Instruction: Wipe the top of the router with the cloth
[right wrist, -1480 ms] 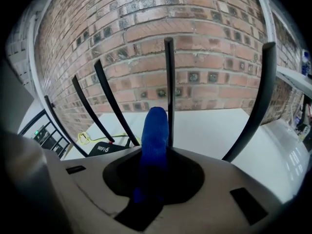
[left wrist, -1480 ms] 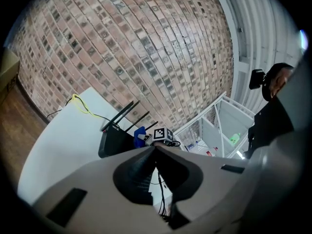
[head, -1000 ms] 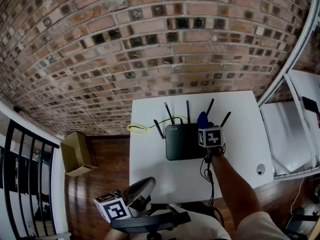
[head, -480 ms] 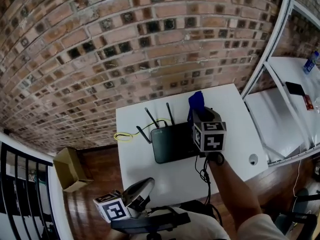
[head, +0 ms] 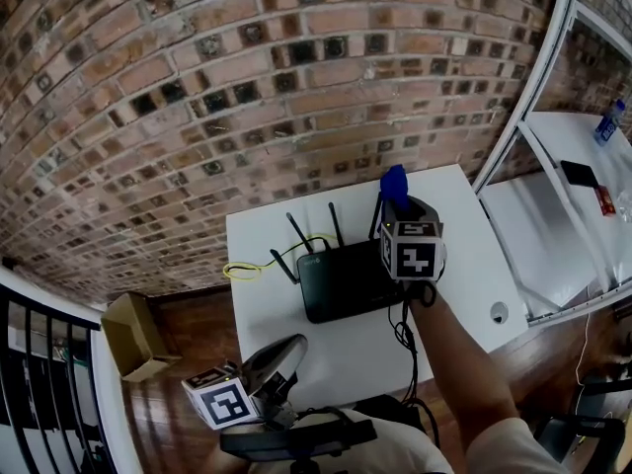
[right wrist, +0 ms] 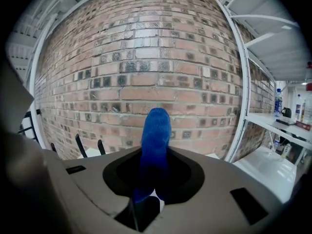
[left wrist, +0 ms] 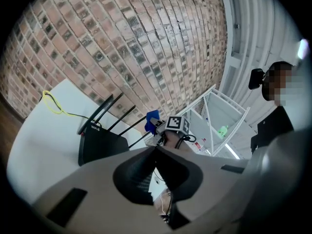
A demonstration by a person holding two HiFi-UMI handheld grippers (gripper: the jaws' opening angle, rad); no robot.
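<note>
One black router (head: 341,279), one blue cloth (head: 394,183) pinched in right tool (right wrist: 155,177), left tool (left wrist: 155,148) closed, empty

Wall: red-brown brick wall (head: 247,87) with pale mortar, behind the table.
Table: white table (head: 265,309), rectangular, back edge against the wall; round hole (head: 500,313) near its right front corner.
Floor: dark wood floor (head: 193,349), boards visible, left of the table.
Box: cardboard box (head: 133,336), open, on the floor near the wall.
Railing: black railing (head: 49,383) with vertical bars, far left.
Shelving: white shelf (head: 563,235) to the right, framed by a white post (head: 533,87); a bottle (head: 611,121) stands on its far end.
Light: even and soft.
</note>
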